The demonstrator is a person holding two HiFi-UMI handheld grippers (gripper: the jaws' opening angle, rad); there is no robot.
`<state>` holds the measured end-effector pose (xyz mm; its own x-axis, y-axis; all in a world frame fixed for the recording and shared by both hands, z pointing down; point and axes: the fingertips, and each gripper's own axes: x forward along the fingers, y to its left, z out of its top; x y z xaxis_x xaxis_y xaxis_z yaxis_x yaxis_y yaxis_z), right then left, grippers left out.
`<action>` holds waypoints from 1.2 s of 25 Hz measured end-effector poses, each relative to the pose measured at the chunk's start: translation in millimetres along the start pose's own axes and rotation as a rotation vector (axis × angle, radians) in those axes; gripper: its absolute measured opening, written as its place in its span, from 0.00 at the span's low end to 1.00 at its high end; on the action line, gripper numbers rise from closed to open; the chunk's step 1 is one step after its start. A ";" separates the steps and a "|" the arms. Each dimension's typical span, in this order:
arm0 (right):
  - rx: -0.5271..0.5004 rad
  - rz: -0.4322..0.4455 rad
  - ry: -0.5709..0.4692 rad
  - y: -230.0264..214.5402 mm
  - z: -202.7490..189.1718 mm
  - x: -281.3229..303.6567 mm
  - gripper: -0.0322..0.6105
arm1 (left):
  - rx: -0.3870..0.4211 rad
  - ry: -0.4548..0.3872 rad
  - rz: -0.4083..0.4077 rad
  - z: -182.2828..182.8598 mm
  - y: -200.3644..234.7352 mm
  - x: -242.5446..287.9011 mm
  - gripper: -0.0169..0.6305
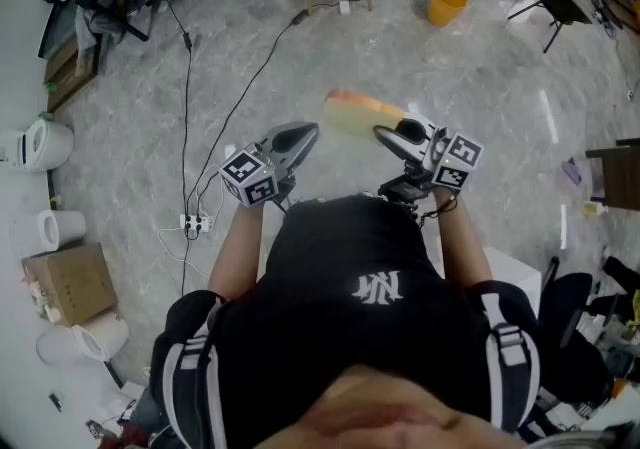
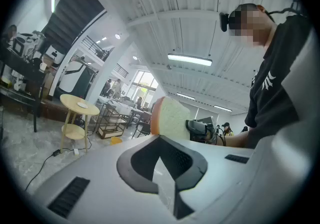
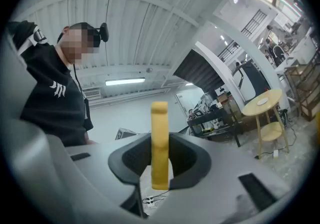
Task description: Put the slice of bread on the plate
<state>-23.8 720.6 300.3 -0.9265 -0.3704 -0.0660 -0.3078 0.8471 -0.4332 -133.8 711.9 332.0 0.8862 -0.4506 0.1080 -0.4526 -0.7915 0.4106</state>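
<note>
Orange-crusted yellow bread slice [image 1: 360,117]

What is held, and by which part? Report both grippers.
The right gripper pinches the bread by its two flat faces near one end; most of it sticks out beyond the jaws. The left gripper holds nothing.

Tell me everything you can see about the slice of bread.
The slice of bread looks pale yellow and spongy, with an orange-brown crust along its rounded edge. It is whole and is held up in the air, out in front of the person. The right gripper pinches one end, its jaws pressing on the two flat faces, so that gripper's view sees it edge-on. Nothing else touches it.
</note>
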 end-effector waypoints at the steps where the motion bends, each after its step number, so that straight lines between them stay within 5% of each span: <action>1: -0.005 0.001 0.000 -1.2 2.1 -0.1 0.19 | 0.001 -0.005 0.005 1.8 1.5 -0.1 0.05; 9: -0.041 -0.005 -0.003 -12.5 14.8 -12.4 0.19 | 0.022 -0.034 0.040 15.0 6.5 8.9 0.05; 16: 0.034 -0.012 -0.068 -34.2 23.8 -61.6 0.19 | 0.026 -0.042 0.085 10.0 -15.4 41.0 0.05; 30: 0.057 0.016 0.008 -36.2 -2.4 -98.8 0.19 | 0.015 0.007 0.092 -16.5 -44.0 74.2 0.05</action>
<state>78.4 727.4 324.7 -0.9330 -0.3537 -0.0665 -0.2801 0.8296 -0.4830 -46.5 720.1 336.9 0.8415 -0.5186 0.1512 -0.5334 -0.7533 0.3849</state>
